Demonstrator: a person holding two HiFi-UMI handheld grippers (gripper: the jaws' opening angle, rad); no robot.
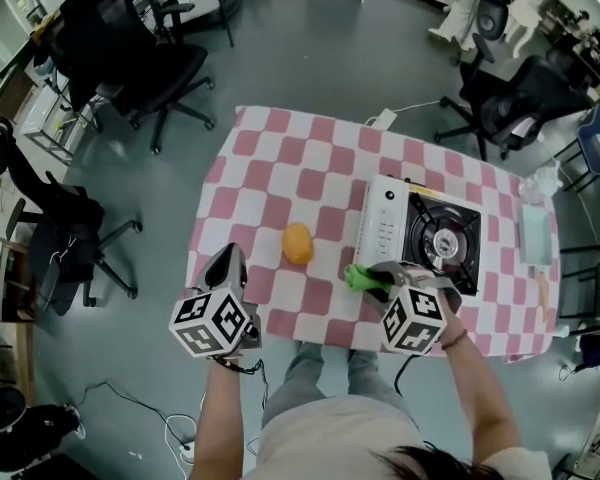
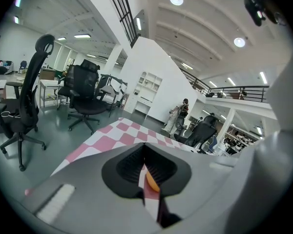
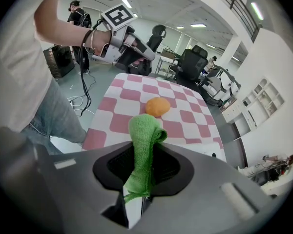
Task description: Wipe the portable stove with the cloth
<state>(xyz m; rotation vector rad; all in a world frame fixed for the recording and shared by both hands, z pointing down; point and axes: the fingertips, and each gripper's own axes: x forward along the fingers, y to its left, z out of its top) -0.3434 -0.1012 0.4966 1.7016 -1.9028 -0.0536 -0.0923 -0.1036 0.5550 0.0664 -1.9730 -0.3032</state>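
Portable stove [image 1: 420, 233] sits on the right part of the desk [image 1: 270, 158], with its white control strip on the left and the black burner pan beside it. The cloth [image 3: 142, 145], green and bunched, is at the stove's near left corner. From the head view I cannot tell whether it touches the casing.

My right gripper [image 3: 141, 182] has it: fingers [image 3: 168, 167] clenched on the cloth's lower part, the rest standing up out of them in a folded lump.

Left gripper [image 1: 228, 260] hangs over the desk's near left edge, well apart from the stove. Its fingers [image 2: 129, 167] are drawn together with nothing between them, only a thin slit showing.

An orange rounded object [image 1: 297, 243] lies on the desk between the two grippers, near the stove's left side. The desk wears a pink-and-white checked cover. Black office chairs [image 1: 150, 68] stand on the grey floor off the far left corner.
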